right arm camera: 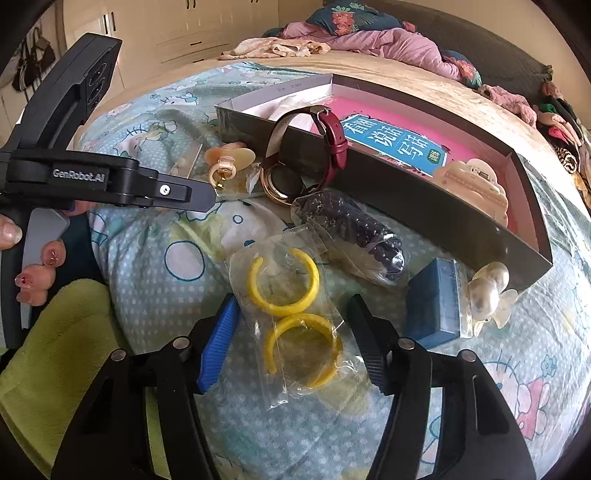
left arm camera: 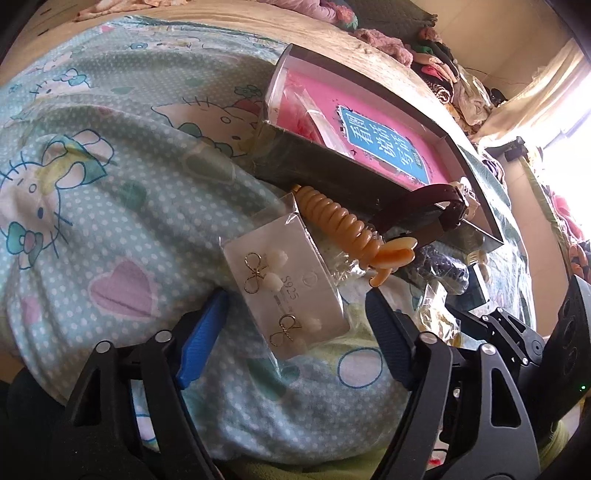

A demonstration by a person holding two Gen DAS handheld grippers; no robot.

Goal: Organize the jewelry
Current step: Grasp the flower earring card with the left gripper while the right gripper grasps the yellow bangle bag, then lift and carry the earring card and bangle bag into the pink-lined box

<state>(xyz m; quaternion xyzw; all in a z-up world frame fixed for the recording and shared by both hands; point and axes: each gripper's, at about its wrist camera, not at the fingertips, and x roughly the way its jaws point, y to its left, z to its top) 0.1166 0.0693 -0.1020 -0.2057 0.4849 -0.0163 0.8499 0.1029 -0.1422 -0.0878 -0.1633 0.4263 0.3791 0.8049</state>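
Observation:
My left gripper (left arm camera: 295, 299) is open, its blue-padded fingers either side of a clear packet of bow earrings (left arm camera: 286, 286) lying on the quilt. A beige spiral hair tie (left arm camera: 347, 225) lies beyond it, against the dark box (left arm camera: 332, 173). My right gripper (right arm camera: 293, 310) is open, its fingers either side of a clear packet with two yellow hoops (right arm camera: 291, 314). Ahead lie a bag of dark beads (right arm camera: 362, 232), a red-strapped watch (right arm camera: 332, 136) leaning on the box wall (right arm camera: 424, 192), and a cream hair claw (right arm camera: 472, 188) inside the box.
The box holds a pink book (right arm camera: 399, 144). A blue case (right arm camera: 436, 302) and a pearl clip (right arm camera: 487, 291) lie at the right. A peach clip (right arm camera: 229, 162) lies at the left near the other gripper's arm (right arm camera: 110, 181). Clothes pile at the bed's far side (right arm camera: 369, 33).

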